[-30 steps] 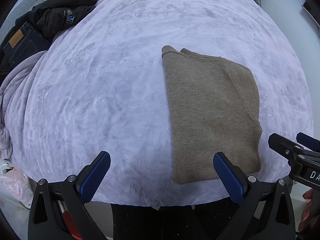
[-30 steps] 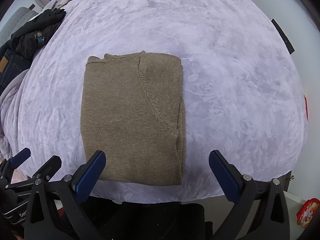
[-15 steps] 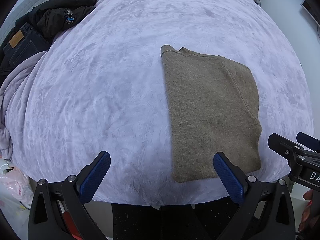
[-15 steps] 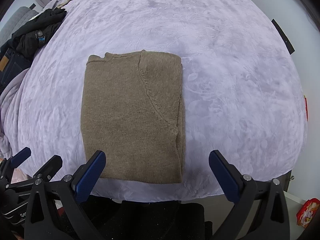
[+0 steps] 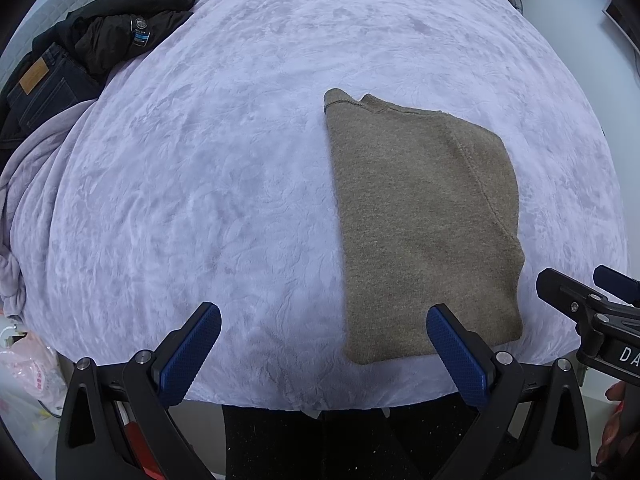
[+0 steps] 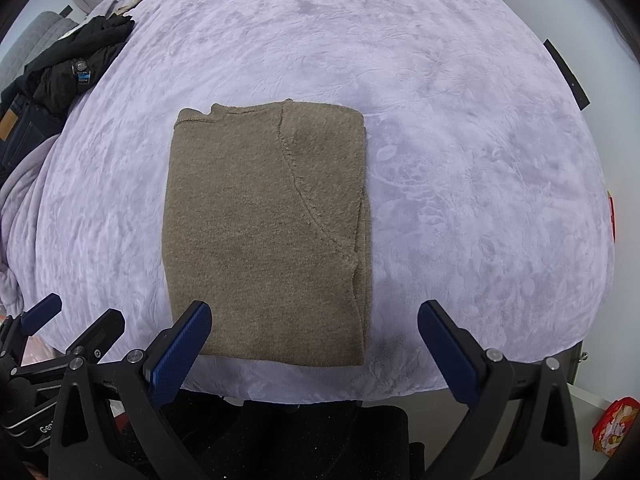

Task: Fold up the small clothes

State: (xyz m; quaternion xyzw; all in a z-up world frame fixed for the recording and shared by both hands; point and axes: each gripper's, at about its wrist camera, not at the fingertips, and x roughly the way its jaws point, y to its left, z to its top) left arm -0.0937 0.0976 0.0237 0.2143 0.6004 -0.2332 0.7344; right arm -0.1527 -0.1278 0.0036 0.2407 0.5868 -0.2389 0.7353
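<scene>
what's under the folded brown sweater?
The folded brown sweater lies flat on the lavender blanket, which shows on all sides of it. Whatever sits directly beneath, and its inner folded layers, are covered. Nothing lies on top; both grippers are open and off it.

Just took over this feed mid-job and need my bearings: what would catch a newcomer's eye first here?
The folded olive-brown knit sweater stands out, lying flat as a neat rectangle near the front edge of the pale lilac plush bedspread. Both grippers, left and right, hang open at that edge, holding nothing. At far left, a heap of black jacket and dark jeans is piled.
</scene>
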